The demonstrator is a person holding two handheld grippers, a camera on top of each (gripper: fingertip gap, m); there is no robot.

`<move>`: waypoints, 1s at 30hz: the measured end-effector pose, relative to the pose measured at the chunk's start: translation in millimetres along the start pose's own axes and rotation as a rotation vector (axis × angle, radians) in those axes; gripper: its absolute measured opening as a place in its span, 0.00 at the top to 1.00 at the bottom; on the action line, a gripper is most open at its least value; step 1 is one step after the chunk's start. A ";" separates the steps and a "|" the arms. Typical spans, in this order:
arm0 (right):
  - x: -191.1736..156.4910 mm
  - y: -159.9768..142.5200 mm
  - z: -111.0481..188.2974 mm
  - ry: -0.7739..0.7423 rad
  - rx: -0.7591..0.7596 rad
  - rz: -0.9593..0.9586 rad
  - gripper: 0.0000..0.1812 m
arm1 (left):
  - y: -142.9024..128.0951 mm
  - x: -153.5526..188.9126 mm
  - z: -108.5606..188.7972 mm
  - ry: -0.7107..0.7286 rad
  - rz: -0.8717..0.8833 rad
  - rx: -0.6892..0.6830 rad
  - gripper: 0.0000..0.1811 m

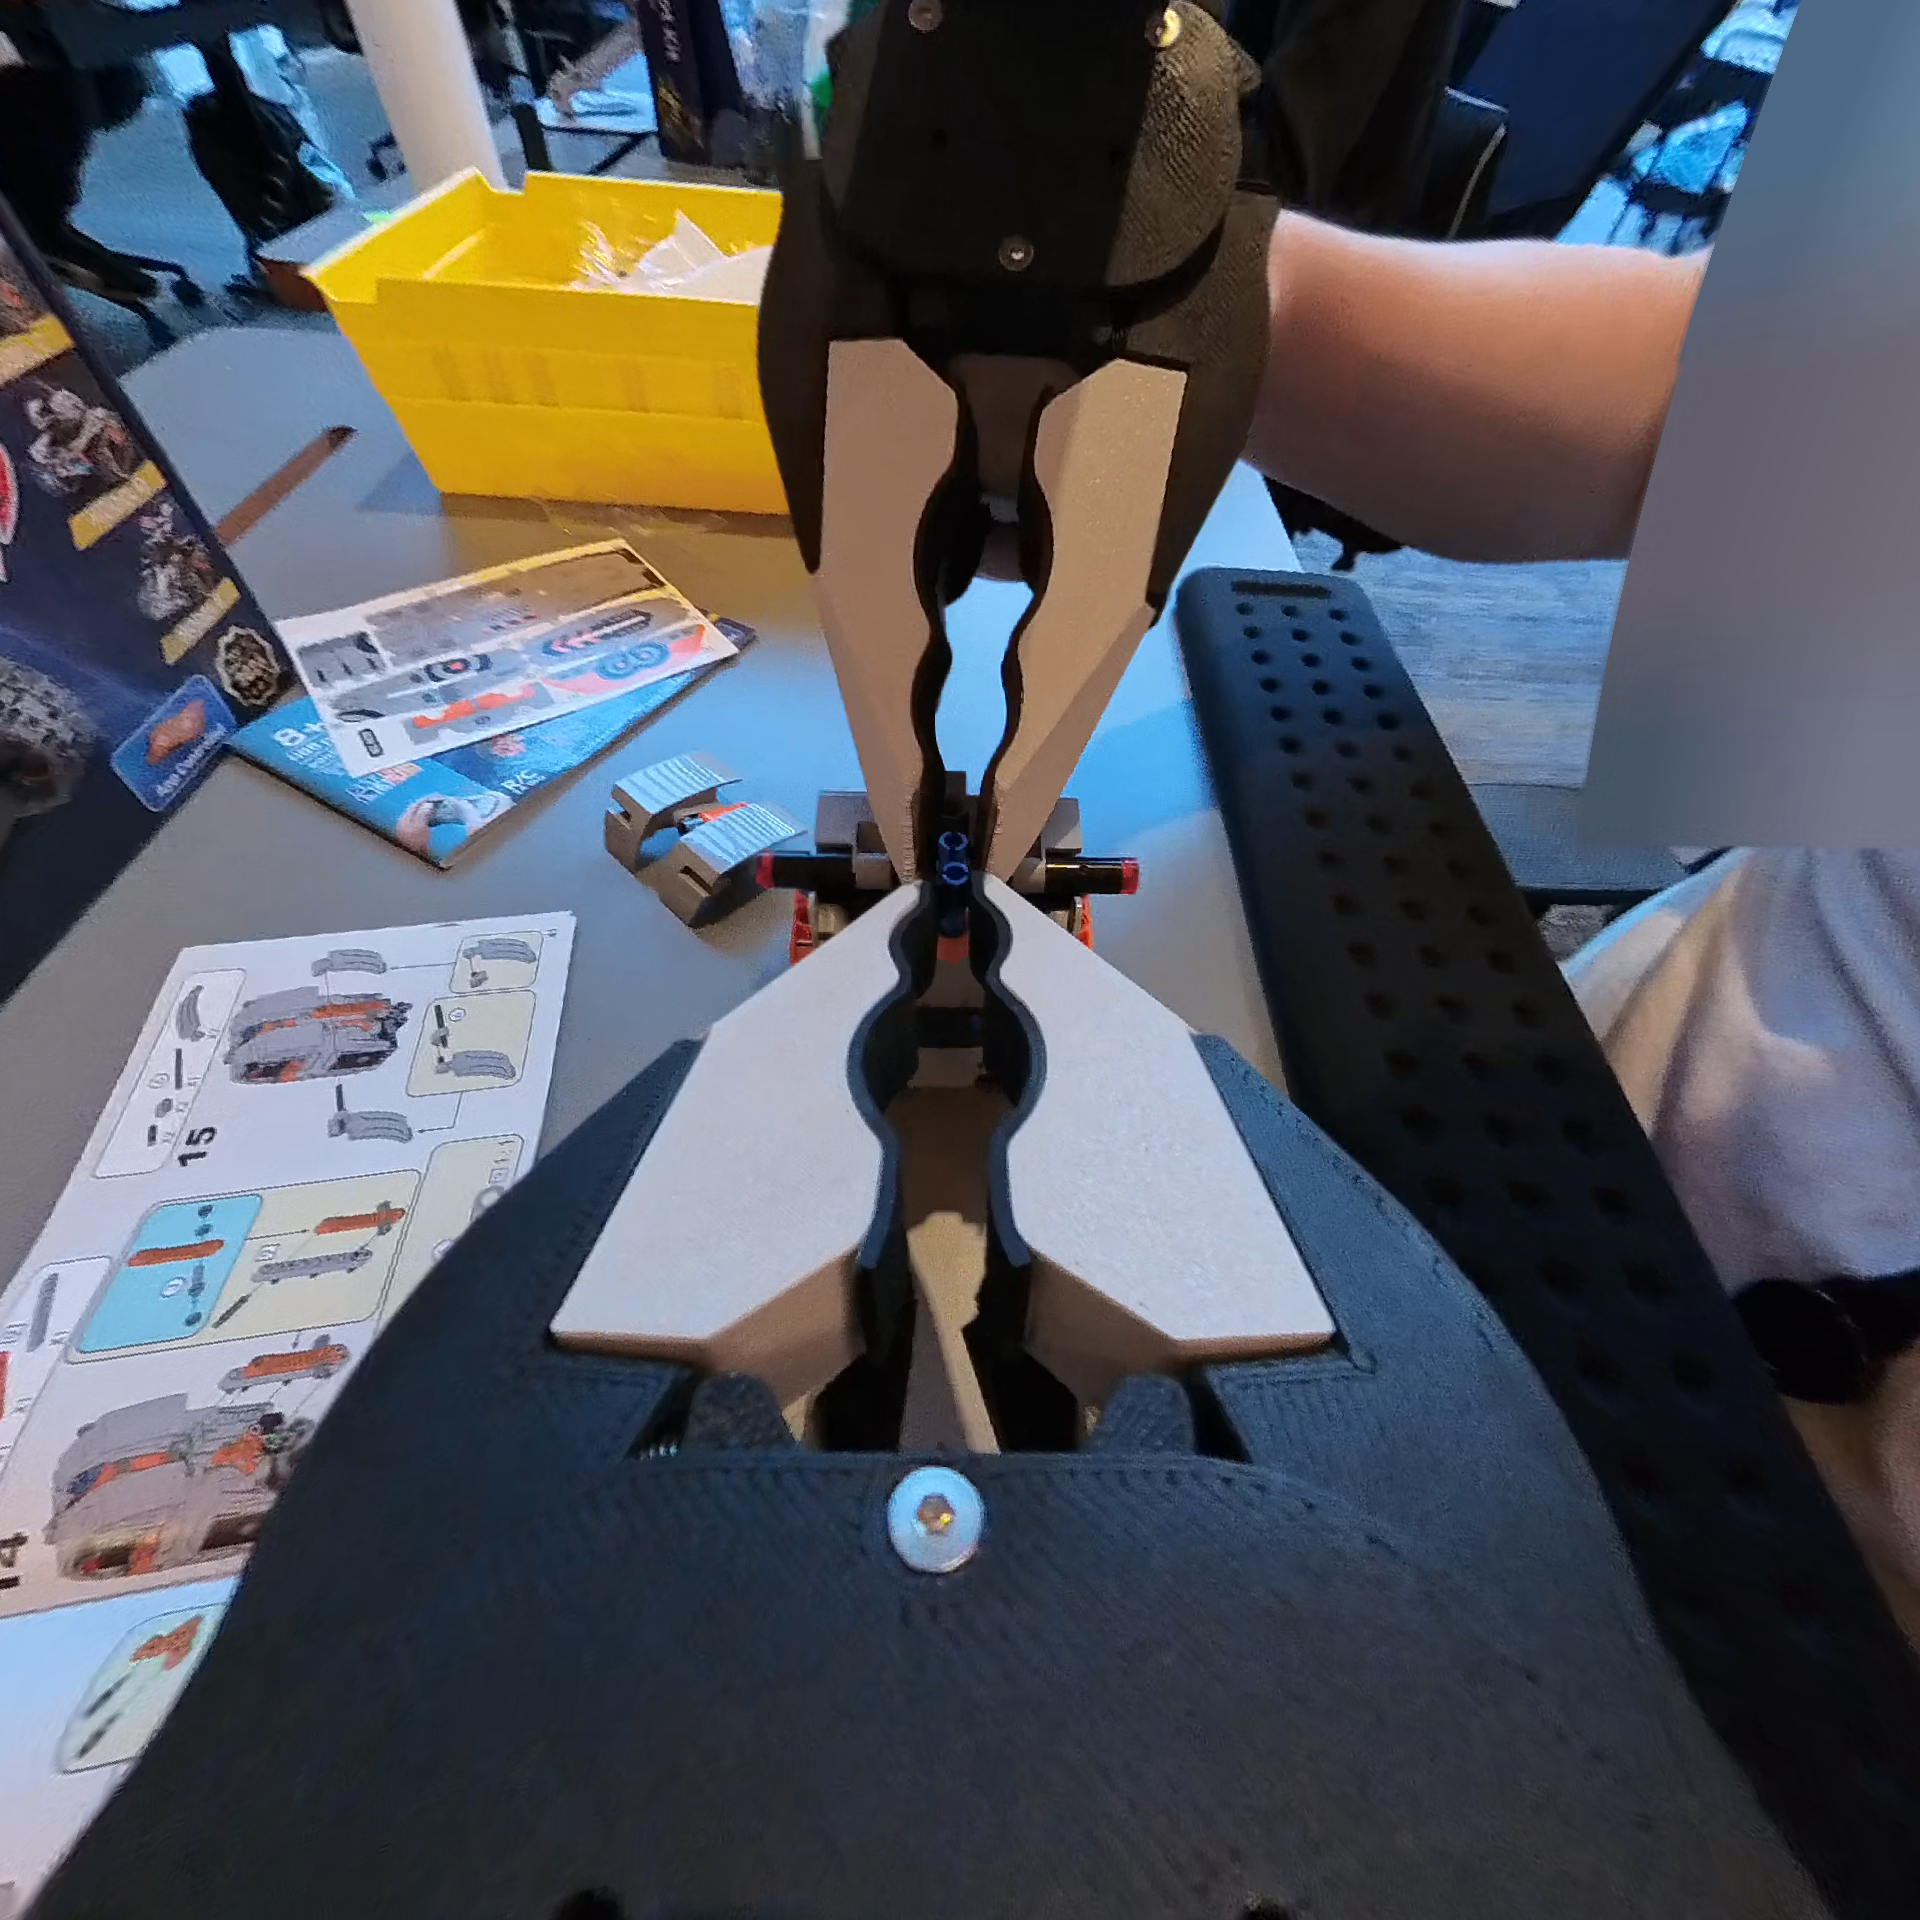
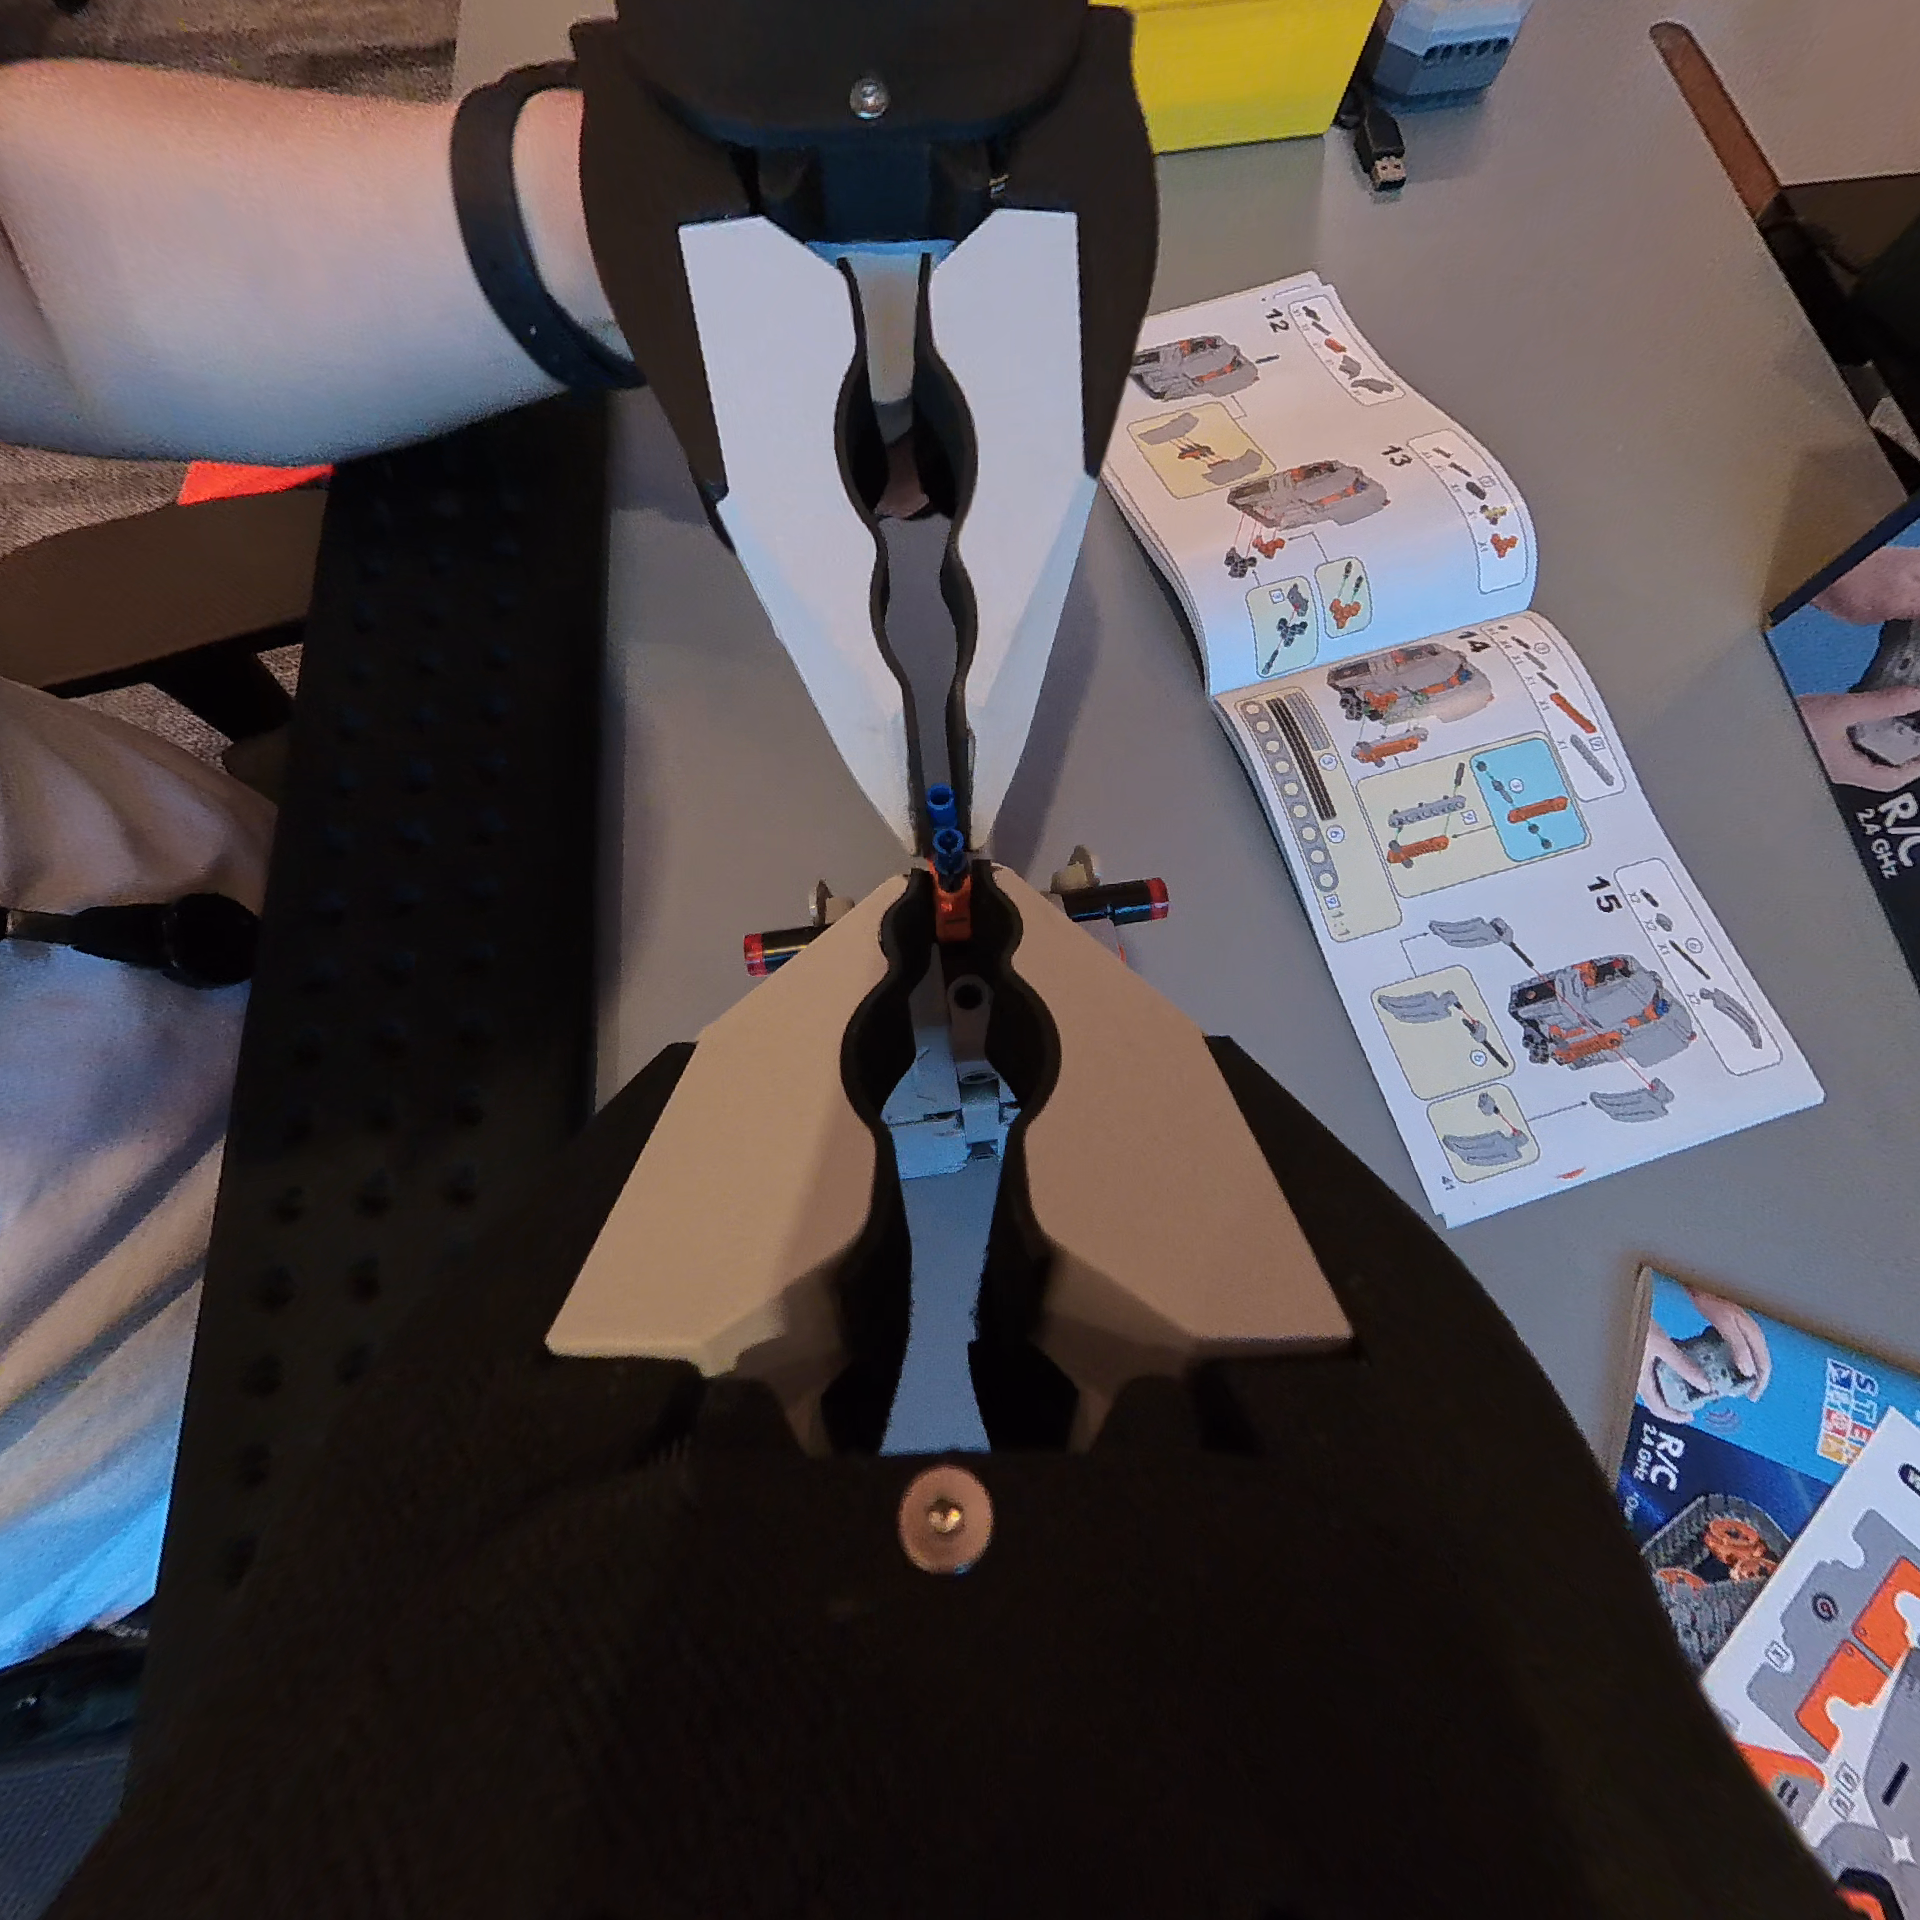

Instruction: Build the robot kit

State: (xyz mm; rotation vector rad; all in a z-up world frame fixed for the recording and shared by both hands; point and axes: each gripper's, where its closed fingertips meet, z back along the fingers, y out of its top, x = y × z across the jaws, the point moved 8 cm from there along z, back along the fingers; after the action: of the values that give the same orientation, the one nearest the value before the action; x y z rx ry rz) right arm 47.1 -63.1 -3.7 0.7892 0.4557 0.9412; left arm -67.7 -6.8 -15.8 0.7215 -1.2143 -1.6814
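Note:
A small grey brick model point(image 1: 1049, 831) with a black axle tipped in red point(image 1: 1101, 876) lies on the grey table point(image 1: 727, 717). My two grippers meet tip to tip over it. My left gripper point(image 1: 951, 894) is shut on a blue pin point(image 1: 951, 860) that stands at the model's orange part. My right gripper point(image 2: 948, 896) is shut on the model at its orange part point(image 2: 948, 909), with grey bricks point(image 2: 966, 1081) showing between its jaws. Two blue pins point(image 2: 942, 826) stick up where the tips meet. The right gripper point(image 1: 951, 821) reaches in from the top of the left wrist view, and the left gripper point(image 2: 940, 821) from the top of the right wrist view.
An open instruction booklet point(image 1: 312, 1143) point(image 2: 1455, 810), a sticker sheet point(image 1: 499, 655) and a loose grey part point(image 1: 696, 831) lie nearby. A yellow bin point(image 1: 540, 395) stands behind. A black perforated bar point(image 1: 1455, 987) runs along the table edge. A person's forearm point(image 1: 1455, 384) holds the far gripper.

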 end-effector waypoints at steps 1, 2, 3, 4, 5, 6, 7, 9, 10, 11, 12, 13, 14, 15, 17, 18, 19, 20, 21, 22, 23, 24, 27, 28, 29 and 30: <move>0.1 0.6 -0.7 0.000 -0.001 -0.002 0.96 | 2.8 -0.7 2.5 -0.013 -0.012 -0.005 0.98; 0.2 0.7 -0.7 -0.001 -0.001 -0.005 0.96 | 8.5 -0.9 6.2 -0.030 -0.024 0.016 0.97; 0.3 0.6 -0.2 -0.002 -0.003 -0.006 0.96 | 15.5 -1.6 10.5 -0.044 -0.028 0.043 0.95; 0.1 0.4 0.2 -0.005 -0.004 -0.005 0.96 | 21.1 -4.1 13.5 -0.039 -0.028 0.041 0.93; -0.2 0.3 0.3 -0.008 -0.004 -0.004 0.96 | 24.3 -6.5 14.8 -0.030 -0.038 0.009 0.91; -0.3 0.4 0.3 -0.011 -0.004 -0.004 0.96 | 25.2 -7.0 14.2 -0.033 -0.051 -0.037 0.89; -0.4 0.6 0.0 -0.012 -0.004 -0.005 0.96 | 25.0 -6.2 11.7 -0.044 -0.059 -0.088 0.86; -1.0 1.4 -1.1 -0.015 -0.004 -0.003 0.96 | 23.3 -2.7 4.8 -0.066 -0.084 -0.174 0.86; -1.1 1.7 -1.5 -0.015 -0.007 0.000 0.96 | 22.2 -2.2 2.3 -0.059 -0.110 -0.209 0.97; -1.3 2.0 -1.5 -0.016 -0.011 0.004 0.96 | 22.1 -1.8 0.9 -0.056 -0.133 -0.220 0.99; -1.3 2.3 -0.9 -0.019 -0.019 0.008 0.95 | 22.4 -1.9 0.5 -0.055 -0.137 -0.222 0.99; -1.5 2.7 -0.9 -0.023 -0.025 0.008 0.95 | 22.7 -2.4 0.3 -0.059 -0.127 -0.227 0.99; -1.8 3.1 -1.1 -0.024 -0.029 0.005 0.95 | 22.8 -2.7 0.5 -0.065 -0.114 -0.231 0.99; -2.1 3.4 -1.3 -0.022 -0.033 0.006 0.95 | 22.5 -2.5 1.0 -0.070 -0.111 -0.232 0.99; -2.5 3.7 -1.8 -0.016 -0.034 0.017 0.95 | 20.3 -2.6 1.0 -0.055 -0.124 -0.245 0.96; -2.5 3.8 -2.1 -0.016 -0.034 0.018 0.95 | 19.5 -2.3 0.7 -0.051 -0.130 -0.250 0.97; -2.8 3.8 -2.4 -0.018 -0.033 0.022 0.95 | 19.1 -0.9 0.4 -0.058 -0.128 -0.248 0.98; -3.2 3.8 -2.6 -0.019 -0.031 0.024 0.95 | 18.1 -0.4 0.0 -0.056 -0.126 -0.251 0.98; -3.3 3.6 -2.7 -0.021 -0.027 0.024 0.95 | 17.0 -0.4 0.3 -0.050 -0.124 -0.255 0.98; -3.3 3.4 -2.8 -0.020 -0.022 0.021 0.95 | 16.4 -0.6 0.8 -0.043 -0.117 -0.246 0.98; -3.2 3.1 -3.1 -0.019 -0.016 0.018 0.95 | 14.9 -0.6 1.4 -0.036 -0.106 -0.233 0.97; -3.3 2.9 -3.5 -0.019 -0.009 0.016 0.95 | 12.3 -0.9 2.0 -0.022 -0.089 -0.216 0.95; -4.5 2.9 -5.3 -0.016 0.006 0.023 0.95 | -2.9 2.4 -0.6 -0.005 -0.009 -0.126 0.90; -4.5 2.9 -5.3 -0.016 0.005 0.031 0.95 | -6.7 3.9 -0.9 0.010 0.009 -0.066 0.92; -4.4 3.2 -5.2 -0.014 0.000 0.031 0.95 | -10.6 5.7 -0.8 0.024 0.021 -0.018 0.93; -3.7 3.8 -5.1 -0.014 -0.007 0.027 0.95 | -14.0 6.9 -0.7 0.043 0.033 0.028 0.94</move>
State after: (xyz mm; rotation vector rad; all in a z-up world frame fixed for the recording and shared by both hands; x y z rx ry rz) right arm 39.7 -62.9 -4.0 0.7971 0.4308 0.9610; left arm -74.6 -11.9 -28.8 0.7470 -1.2153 -1.6175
